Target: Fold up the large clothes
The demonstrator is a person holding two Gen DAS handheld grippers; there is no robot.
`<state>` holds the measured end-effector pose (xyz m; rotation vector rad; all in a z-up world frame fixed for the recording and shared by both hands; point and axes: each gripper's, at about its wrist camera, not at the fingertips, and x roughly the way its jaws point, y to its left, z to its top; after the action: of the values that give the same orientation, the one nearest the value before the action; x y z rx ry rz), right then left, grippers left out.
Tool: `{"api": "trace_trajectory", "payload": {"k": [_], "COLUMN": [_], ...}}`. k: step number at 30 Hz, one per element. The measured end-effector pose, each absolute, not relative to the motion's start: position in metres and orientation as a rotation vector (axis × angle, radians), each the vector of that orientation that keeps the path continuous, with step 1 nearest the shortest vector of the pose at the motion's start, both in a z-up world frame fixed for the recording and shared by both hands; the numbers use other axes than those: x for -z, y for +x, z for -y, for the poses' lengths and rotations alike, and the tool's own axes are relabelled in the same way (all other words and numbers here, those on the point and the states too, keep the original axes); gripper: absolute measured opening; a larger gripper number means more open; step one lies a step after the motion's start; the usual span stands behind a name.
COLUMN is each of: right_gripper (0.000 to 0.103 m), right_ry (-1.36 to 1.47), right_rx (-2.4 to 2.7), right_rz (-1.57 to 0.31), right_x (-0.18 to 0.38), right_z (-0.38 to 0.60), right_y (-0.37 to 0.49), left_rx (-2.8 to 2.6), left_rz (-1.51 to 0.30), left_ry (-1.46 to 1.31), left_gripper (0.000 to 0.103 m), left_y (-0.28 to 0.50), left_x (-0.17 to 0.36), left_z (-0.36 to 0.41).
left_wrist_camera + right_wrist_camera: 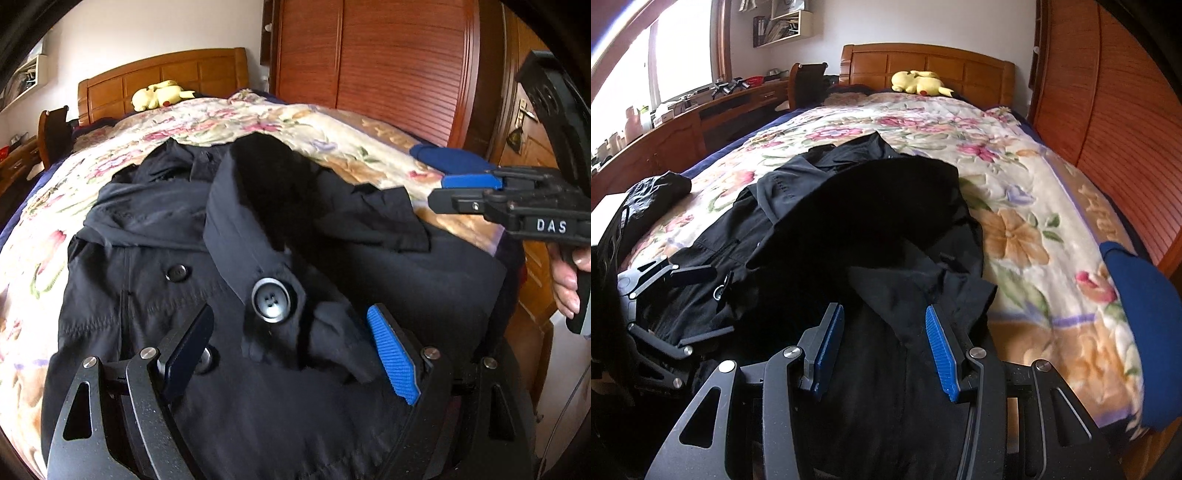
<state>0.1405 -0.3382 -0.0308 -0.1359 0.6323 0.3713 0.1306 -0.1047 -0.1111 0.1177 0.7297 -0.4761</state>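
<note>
A large black coat (406, 266) lies spread and rumpled on the floral blanket (229, 123) of a bed. My left gripper (291, 314) hovers low over its front, jaws wide apart. A flap with a big grey button (271, 299) lies between the fingers, and the pads do not press on it. In the right wrist view the same coat (886, 221) stretches away from my right gripper (883, 310). That gripper stands partly open above the dark cloth and grips nothing. A hand holds the right gripper (448, 192) at the coat's right edge. The left gripper (709, 301) shows at the left.
A blue garment (1145, 332) lies at the bed's right edge, and a small dark garment (661, 188) at its left. A yellow plush toy (918, 83) rests by the wooden headboard (960, 62). A wooden wardrobe (369, 55) stands to the right, a desk (665, 133) to the left.
</note>
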Motion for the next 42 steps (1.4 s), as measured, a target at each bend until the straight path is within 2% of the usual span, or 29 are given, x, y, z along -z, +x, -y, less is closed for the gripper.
{"api": "trace_trajectory", "payload": {"k": [5,6,8,9,11,13,17,27,35,36,38,41,42], "right_gripper": [0.048,0.048,0.048,0.048,0.048,0.048,0.048,0.048,0.048,0.048,0.048,0.048,0.048], "right_ry": [-0.138,-0.137,-0.137,-0.138,-0.141,-0.145,-0.153,-0.17,-0.185,-0.19,-0.199,-0.204,-0.202], "right_rx": [-0.376,-0.377,-0.38,-0.382,-0.385,-0.387,-0.391,-0.401,-0.411,-0.411,-0.41,-0.41,-0.412], "right_rz": [-0.65,-0.651,-0.656,-0.658,-0.66,-0.663,-0.667,-0.682,-0.688,-0.69,-0.691,-0.69,-0.69], "right_x": [0.036,0.036,0.038,0.039,0.04,0.042,0.043,0.048,0.049,0.049,0.049,0.05,0.05], "right_z": [0.335,0.335,0.334,0.333,0.332,0.329,0.326,0.317,0.309,0.308,0.305,0.303,0.302], "right_y": [0.142,0.143,0.144,0.145,0.146,0.146,0.148,0.151,0.153,0.154,0.157,0.16,0.163], "left_rx": [0.469,0.471,0.488,0.492,0.505,0.511,0.49,0.261,0.17,0.169,0.172,0.179,0.186], "left_rz": [-0.732,-0.73,-0.726,-0.728,-0.732,-0.728,-0.679,-0.593,-0.548,-0.548,-0.543,-0.542,-0.545], "left_ry": [0.123,0.12,0.104,0.1,0.092,0.09,0.072,-0.053,-0.111,-0.123,-0.133,-0.116,-0.111], "left_gripper": [0.085,0.083,0.061,0.055,0.032,0.02,0.013,0.011,0.011,0.013,0.025,0.035,0.036], "left_y": [0.126,0.126,0.125,0.125,0.125,0.124,0.124,0.15,0.148,0.148,0.146,0.144,0.143], "left_x": [0.111,0.11,0.107,0.106,0.105,0.102,0.086,0.059,0.049,0.048,0.047,0.048,0.049], "left_z": [0.1,0.099,0.095,0.093,0.09,0.086,0.068,-0.02,-0.052,-0.055,-0.059,-0.058,-0.058]}}
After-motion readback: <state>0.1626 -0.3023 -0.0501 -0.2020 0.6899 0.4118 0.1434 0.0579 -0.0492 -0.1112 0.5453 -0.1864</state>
